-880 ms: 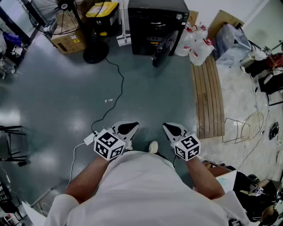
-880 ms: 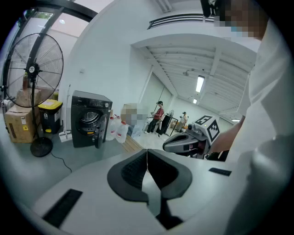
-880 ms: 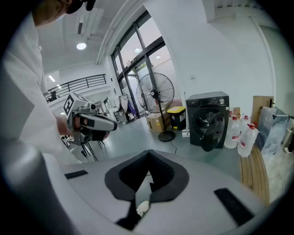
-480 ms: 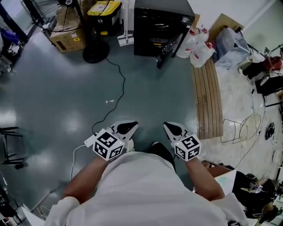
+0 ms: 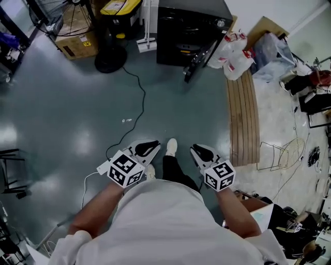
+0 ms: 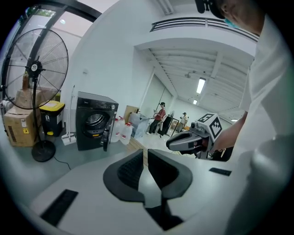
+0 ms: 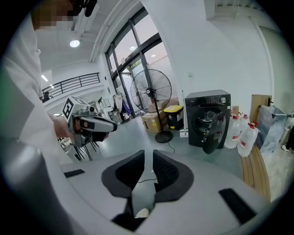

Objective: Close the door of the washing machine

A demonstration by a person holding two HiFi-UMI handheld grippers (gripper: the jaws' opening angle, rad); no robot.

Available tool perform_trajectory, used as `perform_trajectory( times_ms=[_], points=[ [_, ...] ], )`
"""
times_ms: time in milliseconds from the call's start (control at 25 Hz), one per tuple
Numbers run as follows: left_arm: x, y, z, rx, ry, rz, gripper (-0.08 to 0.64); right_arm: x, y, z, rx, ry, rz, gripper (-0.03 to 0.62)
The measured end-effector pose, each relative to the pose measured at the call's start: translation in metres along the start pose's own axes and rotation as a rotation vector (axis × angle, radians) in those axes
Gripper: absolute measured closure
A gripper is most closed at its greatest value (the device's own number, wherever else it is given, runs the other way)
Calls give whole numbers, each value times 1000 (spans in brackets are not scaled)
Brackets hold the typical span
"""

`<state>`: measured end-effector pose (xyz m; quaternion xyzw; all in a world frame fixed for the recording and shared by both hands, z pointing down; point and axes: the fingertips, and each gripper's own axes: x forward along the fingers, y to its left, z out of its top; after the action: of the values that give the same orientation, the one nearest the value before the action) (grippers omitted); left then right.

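The black washing machine [image 5: 189,26] stands at the far end of the grey floor, its round door [image 5: 199,54] swung open toward me. It also shows in the left gripper view [image 6: 94,126] and the right gripper view [image 7: 206,117], with the door [image 7: 210,133] ajar. My left gripper [image 5: 151,146] and right gripper [image 5: 201,151] are held close to my body, far from the machine. Each has a narrow gap between its jaws and nothing in it. The right gripper [image 6: 183,141] crosses the left gripper view.
A standing fan's base [image 5: 109,62], a cardboard box [image 5: 77,46] and a yellow-lidded bin [image 5: 119,8] stand left of the machine. Water jugs [image 5: 235,52] and a wooden slatted board [image 5: 243,114] lie to its right. A black cable [image 5: 137,103] runs across the floor.
The person has stepped forward; a white shoe now shows between the grippers. Both grippers keep their place in front of the body and their jaws look the same.
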<state>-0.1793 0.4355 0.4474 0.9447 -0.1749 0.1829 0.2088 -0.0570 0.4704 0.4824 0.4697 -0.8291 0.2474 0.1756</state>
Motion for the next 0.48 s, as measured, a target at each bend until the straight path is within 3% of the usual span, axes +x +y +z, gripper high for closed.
perform_trajectory(
  times_ms=[480],
  points=[
    [93, 55, 103, 8, -2, 50, 537, 52, -126, 86, -29, -24, 77, 497]
  ],
)
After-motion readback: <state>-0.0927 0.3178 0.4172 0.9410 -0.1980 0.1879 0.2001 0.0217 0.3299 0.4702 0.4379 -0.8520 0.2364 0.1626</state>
